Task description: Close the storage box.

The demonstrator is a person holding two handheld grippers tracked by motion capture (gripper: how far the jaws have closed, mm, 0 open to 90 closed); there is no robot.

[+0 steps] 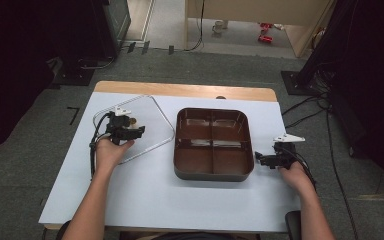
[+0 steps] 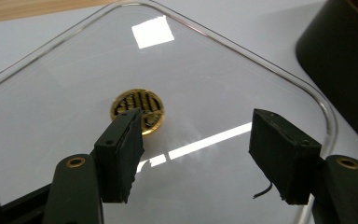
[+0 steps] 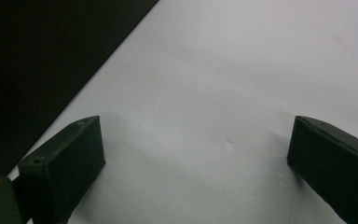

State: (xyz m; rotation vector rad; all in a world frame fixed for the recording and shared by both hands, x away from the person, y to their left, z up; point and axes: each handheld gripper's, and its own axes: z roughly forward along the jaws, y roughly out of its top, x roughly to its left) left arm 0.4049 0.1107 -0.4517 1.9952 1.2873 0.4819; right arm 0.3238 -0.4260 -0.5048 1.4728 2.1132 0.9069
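Clear lid (image 1: 139,127) lies flat on white table (image 1: 145,190), left of brown tray (image 1: 213,144). Left gripper (image 2: 196,154) hovers over lid near gold sticker (image 2: 137,111), jaws parted, nothing between. Right gripper (image 1: 272,159) right of tray, jaws wide, empty.

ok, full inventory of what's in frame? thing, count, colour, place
tray: 1, dark brown, four compartments, centre of the table
clear lid: 1, transparent with a round gold sticker, flat on the table left of the tray
table cover: 1, white, over a wooden table
cup: 1, white, on the floor far behind
red items: a few, on the floor far behind, too small to tell
left gripper: 1, black, jaws apart over the lid, nothing between them
right gripper: 1, black, jaws wide apart over the bare cover, right of the tray
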